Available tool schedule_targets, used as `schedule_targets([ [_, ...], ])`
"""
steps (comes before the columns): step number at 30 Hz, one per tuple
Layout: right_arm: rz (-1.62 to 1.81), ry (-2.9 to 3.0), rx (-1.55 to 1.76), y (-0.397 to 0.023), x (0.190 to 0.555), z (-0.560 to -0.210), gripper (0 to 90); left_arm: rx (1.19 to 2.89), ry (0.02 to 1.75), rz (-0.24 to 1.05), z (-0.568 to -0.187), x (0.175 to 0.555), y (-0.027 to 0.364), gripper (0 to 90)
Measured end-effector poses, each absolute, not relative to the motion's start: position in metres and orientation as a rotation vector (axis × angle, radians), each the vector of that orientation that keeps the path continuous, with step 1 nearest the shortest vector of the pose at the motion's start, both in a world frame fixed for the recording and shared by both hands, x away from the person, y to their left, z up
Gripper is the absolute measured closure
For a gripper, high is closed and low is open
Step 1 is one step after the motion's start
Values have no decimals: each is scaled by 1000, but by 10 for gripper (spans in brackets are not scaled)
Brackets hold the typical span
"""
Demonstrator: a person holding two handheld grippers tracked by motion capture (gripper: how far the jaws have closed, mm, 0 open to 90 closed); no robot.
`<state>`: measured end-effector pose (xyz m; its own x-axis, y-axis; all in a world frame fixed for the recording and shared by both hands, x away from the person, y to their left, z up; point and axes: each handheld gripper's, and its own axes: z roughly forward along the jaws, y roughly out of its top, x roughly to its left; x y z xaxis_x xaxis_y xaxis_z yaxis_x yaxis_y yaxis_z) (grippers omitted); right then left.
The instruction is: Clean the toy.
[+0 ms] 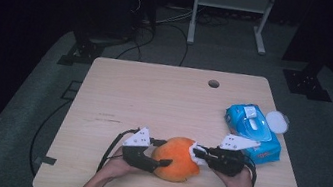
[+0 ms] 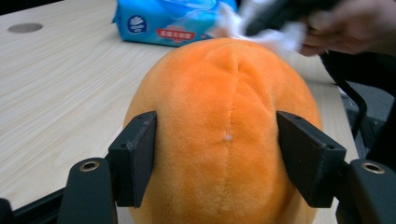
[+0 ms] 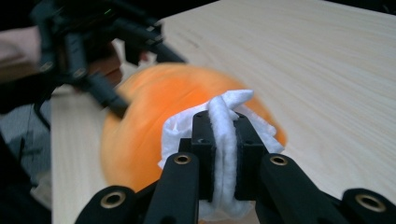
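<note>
The orange plush toy (image 2: 224, 135) looks soft and squashy – left gripper (image 2: 219, 158) fingers hug its sides, right gripper (image 3: 224, 154) fingers pinch a white wipe (image 3: 223, 126) – gently.

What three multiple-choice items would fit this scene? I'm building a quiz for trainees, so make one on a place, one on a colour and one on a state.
1. Where does the blue wipe pack lie?
A. near the table's right edge
B. at the table's left edge
C. under the plush

2. What colour is the plush?
A. green
B. orange
C. white

3. What is the right hand-held gripper doing?
A. standing wide open
B. clamping the pack
C. pinching a white wipe

Answers:
1 A, the high view shows the pack by the right edge of the table.
2 B, both gripper views show orange fabric.
3 C, the right gripper view shows both jaws pressed on the folded wipe, against the plush.
</note>
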<state>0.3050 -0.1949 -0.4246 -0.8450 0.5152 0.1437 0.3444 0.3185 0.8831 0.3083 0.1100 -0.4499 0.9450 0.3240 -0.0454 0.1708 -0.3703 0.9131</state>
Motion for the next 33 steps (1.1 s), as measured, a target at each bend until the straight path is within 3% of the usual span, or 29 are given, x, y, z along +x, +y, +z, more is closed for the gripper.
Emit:
schedule_targets([
  [7,1566,2416,792,-198,299,-426,811,1942,398,165,-451,310,109,289],
  [14,1564,2391,692,-180,295,-412,811,1990,258,249,-447,295,91,301],
  [21,1512,2393,795,-199,300,-422,812,1982,275,227,-448,297,93,301],
  [27,1491,2420,645,-172,289,-411,811,1996,257,272,-448,292,88,290],
  [33,1468,2403,729,-190,298,-416,812,1991,255,264,-448,293,88,291],
])
